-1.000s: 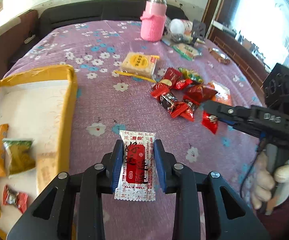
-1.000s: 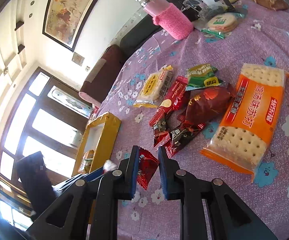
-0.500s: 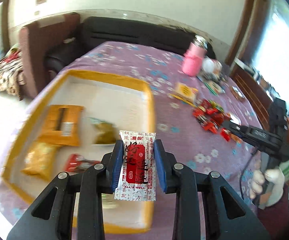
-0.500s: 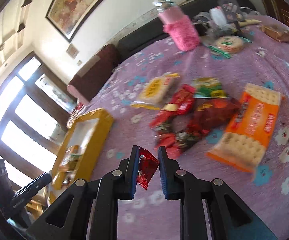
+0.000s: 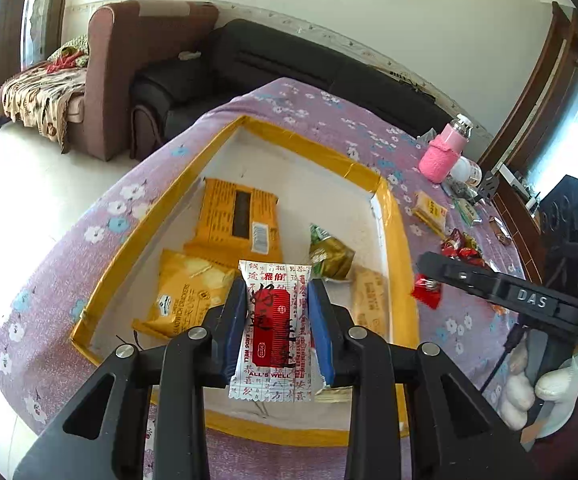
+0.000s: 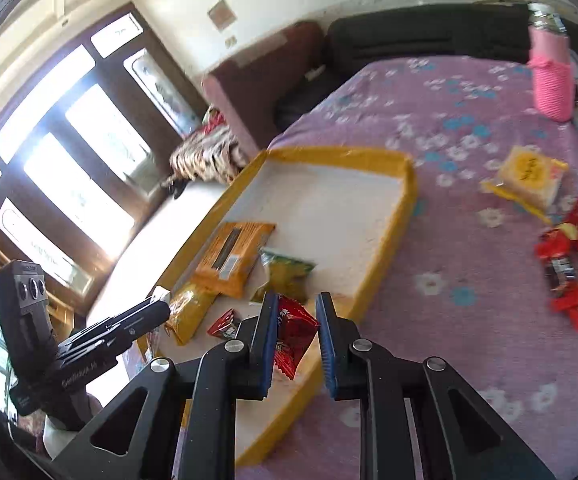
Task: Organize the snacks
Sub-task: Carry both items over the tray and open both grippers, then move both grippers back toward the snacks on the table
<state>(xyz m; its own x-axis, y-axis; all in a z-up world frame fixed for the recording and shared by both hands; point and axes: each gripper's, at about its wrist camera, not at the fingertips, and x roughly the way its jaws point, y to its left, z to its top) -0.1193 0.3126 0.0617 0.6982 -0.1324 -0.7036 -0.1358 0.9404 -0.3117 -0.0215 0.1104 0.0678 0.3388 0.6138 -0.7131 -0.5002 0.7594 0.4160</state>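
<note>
Purple floral cloth (image 5: 289, 108) covers the table where a person sorts snacks into a shallow yellow-rimmed tray (image 5: 313, 152) with a white floor. Seen from the left wrist, the left gripper (image 5: 277, 312) is clamped on a white packet (image 5: 275, 332) printed in red and black with the words "ALL'S WELL", its blue pads pressing both long edges and holding it upright above the near part of the tray. Inside the tray lie an orange packet (image 5: 233, 216) face down, a yellow cracker packet (image 5: 185, 296) just beside it, and a green-and-gold sachet (image 5: 329, 254) nearer the right wall. From the right wrist view, the right gripper (image 6: 295, 328) pinches a small red wrapped candy (image 6: 293, 330) against its left pad, over the tray's near right rim; a gloved hand (image 5: 537, 396) grips its handle in the left wrist view. Another red candy (image 6: 225, 324) lies in the tray below. Out on the cloth, well apart from the tray, a cluster of red sweets (image 6: 573, 264) and a yellow biscuit pack (image 6: 529, 176) remain, with a pink-sleeved bottle (image 6: 551, 76) standing beyond them near a dark sofa (image 5: 289, 64).
</note>
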